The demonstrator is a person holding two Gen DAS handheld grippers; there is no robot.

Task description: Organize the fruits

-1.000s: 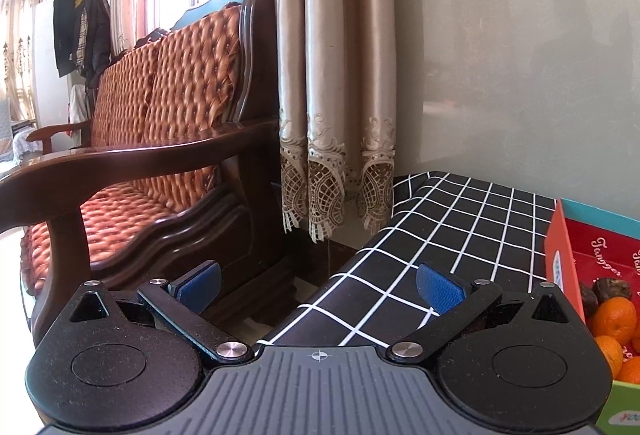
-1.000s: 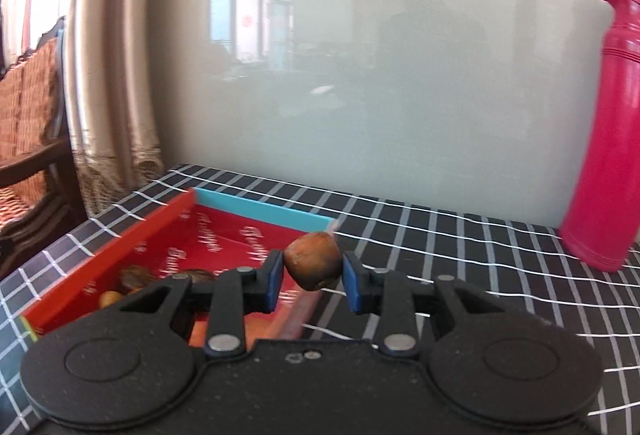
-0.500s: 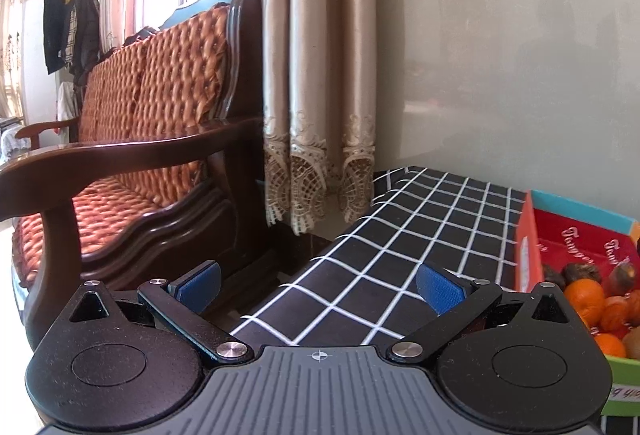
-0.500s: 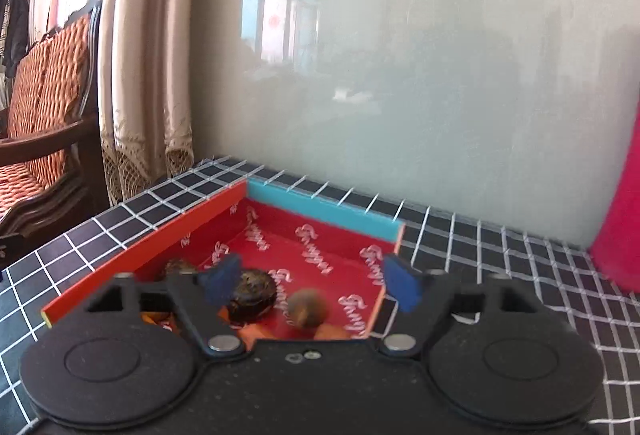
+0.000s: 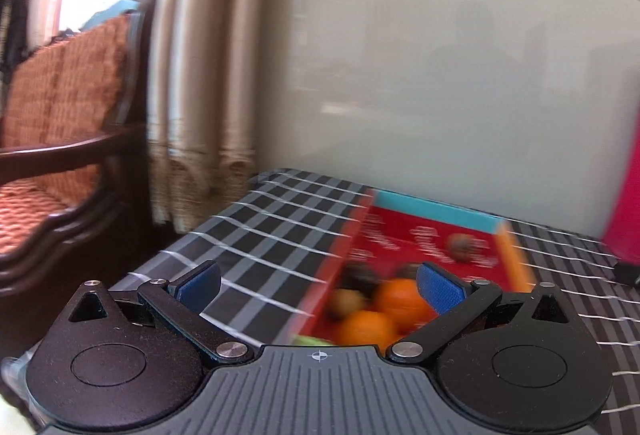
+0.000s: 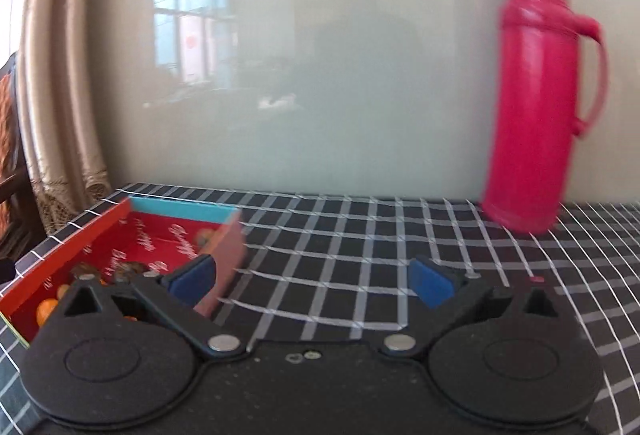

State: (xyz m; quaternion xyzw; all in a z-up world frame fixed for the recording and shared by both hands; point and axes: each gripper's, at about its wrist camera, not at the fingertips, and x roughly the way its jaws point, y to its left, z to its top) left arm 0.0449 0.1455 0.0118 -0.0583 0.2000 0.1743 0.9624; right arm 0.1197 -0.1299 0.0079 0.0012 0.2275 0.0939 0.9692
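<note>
The left gripper (image 5: 318, 285) stands wide open with nothing held, over the near left corner of the red box (image 5: 336, 255). The right gripper (image 6: 310, 281) is opening, its jaws empty, above bare checked tablecloth (image 6: 360, 235) with free room all round it. In the box lie two oranges (image 5: 396, 299) and several dark fruits (too blurred to count). One red flask (image 6: 536, 103) stands upright near the wall, well apart from the box.
</note>
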